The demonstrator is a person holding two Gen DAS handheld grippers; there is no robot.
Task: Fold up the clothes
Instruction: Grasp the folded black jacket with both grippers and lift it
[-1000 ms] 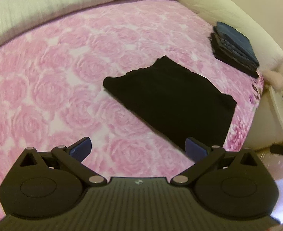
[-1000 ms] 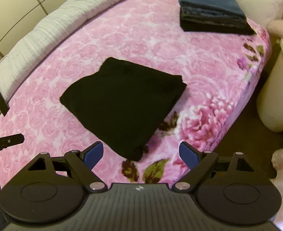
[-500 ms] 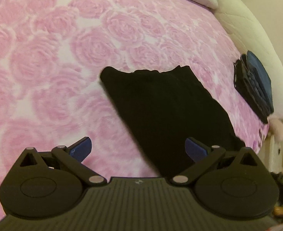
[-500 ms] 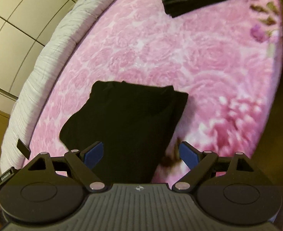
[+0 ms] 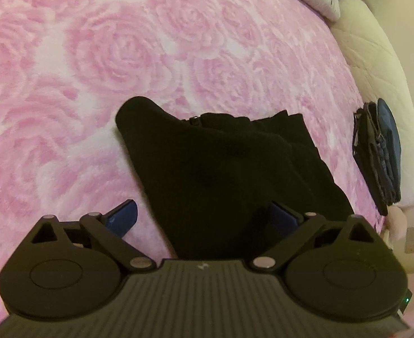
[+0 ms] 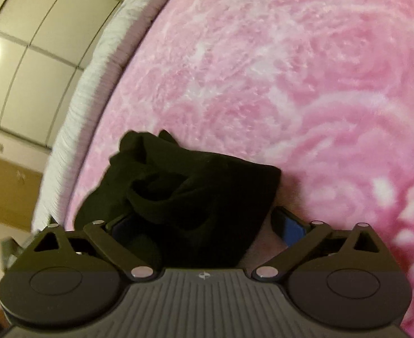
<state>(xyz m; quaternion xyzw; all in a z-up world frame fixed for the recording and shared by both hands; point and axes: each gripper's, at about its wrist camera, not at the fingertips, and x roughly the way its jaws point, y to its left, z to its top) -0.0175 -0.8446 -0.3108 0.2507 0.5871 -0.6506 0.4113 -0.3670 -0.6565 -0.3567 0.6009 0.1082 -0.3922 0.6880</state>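
A folded black garment [image 5: 229,169] lies on the pink rose blanket [image 5: 94,56]. My left gripper [image 5: 204,218] is open and low over it, its near edge between the blue fingertips [image 5: 122,217]. In the right wrist view the same garment [image 6: 195,191] fills the space between the open jaws of my right gripper [image 6: 207,228], its end bunched and lifted slightly. The blue pads straddle the cloth without pinching it. The near part of the garment is hidden behind both gripper bodies.
A stack of folded dark clothes [image 5: 378,152] sits at the blanket's right edge beside a cream cushion [image 5: 376,56]. A white ribbed pillow [image 6: 88,90] borders the bed, with wardrobe doors [image 6: 24,42] behind it.
Both grippers have dropped down and moved in close to the black garment from opposite ends. The garment's ends now lie between the open jaws and look slightly bunched.
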